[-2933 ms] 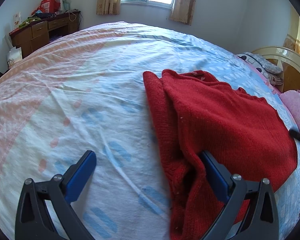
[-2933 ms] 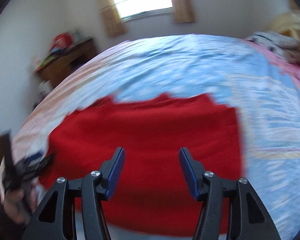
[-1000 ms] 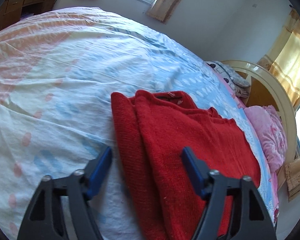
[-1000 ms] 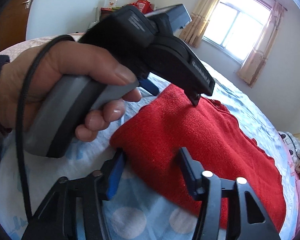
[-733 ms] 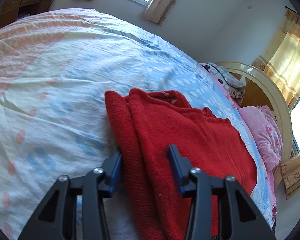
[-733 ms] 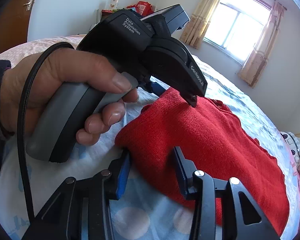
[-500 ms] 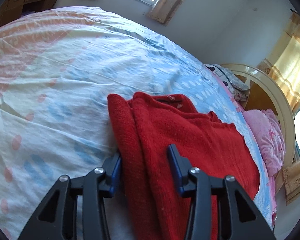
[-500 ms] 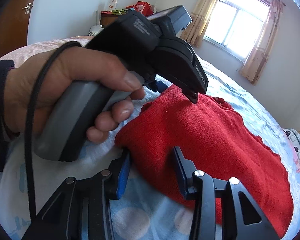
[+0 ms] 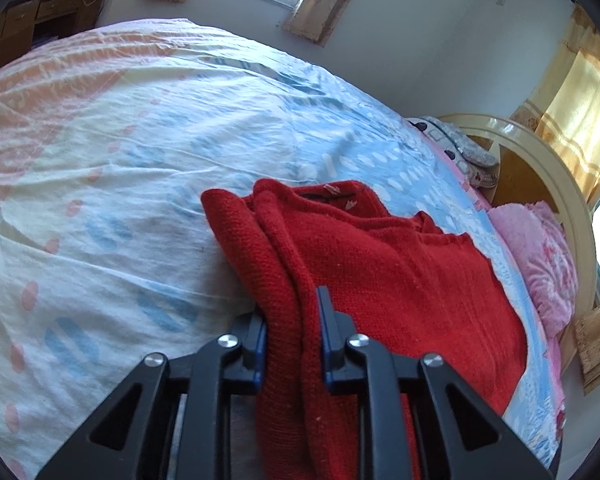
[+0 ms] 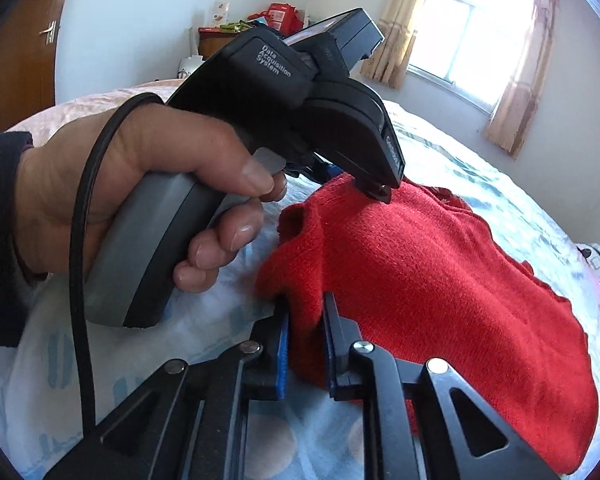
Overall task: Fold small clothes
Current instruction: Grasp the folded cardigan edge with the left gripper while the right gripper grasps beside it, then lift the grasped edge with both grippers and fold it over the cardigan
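Pinching red sweater (image 9: 400, 272) edge | left gripper (image 9: 291, 312) clamped | right gripper (image 10: 305, 320) clamped

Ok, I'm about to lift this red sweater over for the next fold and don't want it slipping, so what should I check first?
1. Left gripper shut on the red sweater: ok, knit is pinched between its blue pads.
2. Right gripper shut on the sweater's near corner: ok.
3. Both grips on the same edge: ok; in the right wrist view the left gripper bites just beyond the right one.
4. All layers caught in each bite: cannot tell; the fabric bunches and hides the lower layers.
5. Bedsheet not pinched along with the sweater: cannot tell; the lower pads press close to it.
6. Landing area free: ok; the pink blanket lies past the far edge.
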Demonstrator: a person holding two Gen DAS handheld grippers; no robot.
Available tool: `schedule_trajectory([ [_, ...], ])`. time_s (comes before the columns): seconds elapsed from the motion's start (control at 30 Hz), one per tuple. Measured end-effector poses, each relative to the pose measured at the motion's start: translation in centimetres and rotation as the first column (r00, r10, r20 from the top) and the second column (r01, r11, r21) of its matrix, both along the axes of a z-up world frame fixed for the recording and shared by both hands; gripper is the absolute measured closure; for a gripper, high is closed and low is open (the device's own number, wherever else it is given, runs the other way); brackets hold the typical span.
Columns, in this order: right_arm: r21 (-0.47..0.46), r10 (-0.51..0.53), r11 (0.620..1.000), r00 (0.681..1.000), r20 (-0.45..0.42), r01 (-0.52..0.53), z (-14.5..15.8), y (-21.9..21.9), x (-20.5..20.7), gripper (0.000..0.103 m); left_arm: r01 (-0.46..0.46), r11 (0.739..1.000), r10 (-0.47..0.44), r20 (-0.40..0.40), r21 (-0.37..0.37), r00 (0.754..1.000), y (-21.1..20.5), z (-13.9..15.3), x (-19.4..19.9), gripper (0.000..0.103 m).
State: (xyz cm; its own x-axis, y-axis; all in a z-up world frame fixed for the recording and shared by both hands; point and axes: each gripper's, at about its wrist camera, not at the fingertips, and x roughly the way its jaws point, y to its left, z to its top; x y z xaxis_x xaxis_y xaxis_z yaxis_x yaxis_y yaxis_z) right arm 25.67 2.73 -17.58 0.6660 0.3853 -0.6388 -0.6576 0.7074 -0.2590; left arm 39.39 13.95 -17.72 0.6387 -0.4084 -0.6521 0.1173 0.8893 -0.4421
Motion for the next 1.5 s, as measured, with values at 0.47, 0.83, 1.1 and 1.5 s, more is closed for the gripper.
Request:
schedule_trajectory([
  [0.47, 0.146, -0.049, 0.988, 0.998, -0.04, 0.054, 2.3, -3.5, 0.0, 0.092, -0.002, 0.994, 0.002, 0.0, 0.109, 1.0, -2.4, 2.6, -0.5, 0.088],
  [0.83, 0.222, -0.081, 0.97, 0.995, -0.066, 0.094, 3.8, -7.1, 0.2, 0.093, 0.018, 0.995, -0.023, 0.043, 0.102, 0.999, -5.4, 5.6, -0.6, 0.088],
  [1.1, 0.305, -0.133, 0.939, 0.985, -0.108, 0.16, 5.3, -11.1, -0.3, 0.094, 0.072, 0.995, -0.076, 0.064, 0.061, 0.995, -8.8, 7.5, -0.3, 0.088],
  [1.5, 0.388, -0.206, 0.888, 0.968, -0.14, 0.245, 7.4, -18.0, 1.1, 0.094, 0.141, 0.989, -0.144, 0.08, 0.04, 0.986, -15.4, 9.1, 1.5, 0.088],
])
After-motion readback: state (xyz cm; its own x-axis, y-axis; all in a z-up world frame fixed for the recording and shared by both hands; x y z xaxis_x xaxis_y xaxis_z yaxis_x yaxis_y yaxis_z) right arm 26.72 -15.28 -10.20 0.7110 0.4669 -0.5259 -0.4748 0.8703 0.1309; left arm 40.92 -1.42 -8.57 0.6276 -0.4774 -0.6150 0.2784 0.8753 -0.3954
